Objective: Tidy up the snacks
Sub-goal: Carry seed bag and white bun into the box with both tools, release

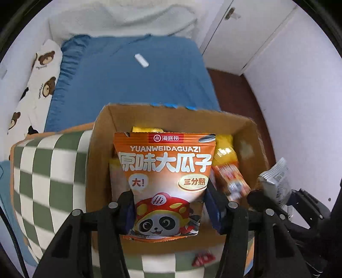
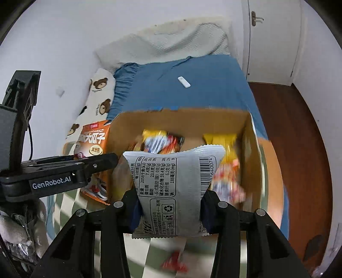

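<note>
1. Gripping orange seed bag: left gripper clamps it at lower part, pads pressed on both side edges, bag upright, panda print facing cam, hanging over open cardboard box.
2. Right gripper clenched on silver-grey snack pack, back side w/ nutrition table + barcode facing cam; pack held above same box, near its front edge.
3. Left view: silver pack seen at right edge, outside box's right wall, w/ right gripper's dark frame under it.
4. Right view: orange bag seen left of box wall, left gripper's black finger across it, "GenRobot.AI" label on body.
5. Box contents: yellow + orange/red packs lying loose at bottom, blurred, count unclear.
6. Box sits on green/white checked blanket w/ orange trim.
7. Small red wrapper on blanket just in front of box, blurred.
8. Beyond box: blue bed sheet, small white stick-like item lying on it, well apart from box.
9. Bear-print pillow along wall at left of sheet; white fluffy blanket at far end.
10. White doors + dark wood floor at right.
</note>
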Available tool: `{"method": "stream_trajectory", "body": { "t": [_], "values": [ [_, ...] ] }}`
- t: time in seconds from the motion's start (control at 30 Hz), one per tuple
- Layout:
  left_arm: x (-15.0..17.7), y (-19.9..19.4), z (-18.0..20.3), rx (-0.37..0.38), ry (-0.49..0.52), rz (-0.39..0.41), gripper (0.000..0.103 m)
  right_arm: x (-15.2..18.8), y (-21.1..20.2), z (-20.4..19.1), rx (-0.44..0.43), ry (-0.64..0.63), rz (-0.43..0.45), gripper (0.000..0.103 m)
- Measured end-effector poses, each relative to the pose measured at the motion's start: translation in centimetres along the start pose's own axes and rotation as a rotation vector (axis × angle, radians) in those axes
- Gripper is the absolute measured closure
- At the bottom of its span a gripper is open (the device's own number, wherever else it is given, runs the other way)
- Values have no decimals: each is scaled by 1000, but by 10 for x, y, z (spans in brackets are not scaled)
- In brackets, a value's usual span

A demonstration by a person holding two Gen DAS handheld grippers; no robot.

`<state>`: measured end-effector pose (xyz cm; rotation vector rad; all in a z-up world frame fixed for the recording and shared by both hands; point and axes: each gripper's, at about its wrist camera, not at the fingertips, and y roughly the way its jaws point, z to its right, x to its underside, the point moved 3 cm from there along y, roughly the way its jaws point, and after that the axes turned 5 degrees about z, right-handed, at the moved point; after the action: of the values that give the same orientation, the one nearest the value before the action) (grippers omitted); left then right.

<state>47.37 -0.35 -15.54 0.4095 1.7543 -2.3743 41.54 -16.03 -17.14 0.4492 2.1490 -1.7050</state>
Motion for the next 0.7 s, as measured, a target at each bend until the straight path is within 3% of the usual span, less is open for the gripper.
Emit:
{"method": "stream_trajectory", "body": {
  "t": [0.17,0.33,0.37,0.43,0.5,0.53,0.7],
  "values": [
    [-46,60,-10,-82,33,-104,51,-52,76,13,22,8,-123,56],
    [-56,102,-23,-98,27,-162,50,-71,133,26,30,37,-230,55],
    [-58,107,-24,-109,29,-174,50,-72,143,29,28,44,-249,53],
    [-58,114,-24,-129,39,-191,45,-71,164,35,42,42,-311,7],
    [-57,129,-31,-161,64,-208,12,-66,171,36,65,31,-326,3],
    [-56,132,-33,-166,70,-209,8,-64,173,37,76,25,-336,3],
    [-44,141,-37,-141,44,-228,8,-55,176,46,131,24,-372,3]
  ]
}}
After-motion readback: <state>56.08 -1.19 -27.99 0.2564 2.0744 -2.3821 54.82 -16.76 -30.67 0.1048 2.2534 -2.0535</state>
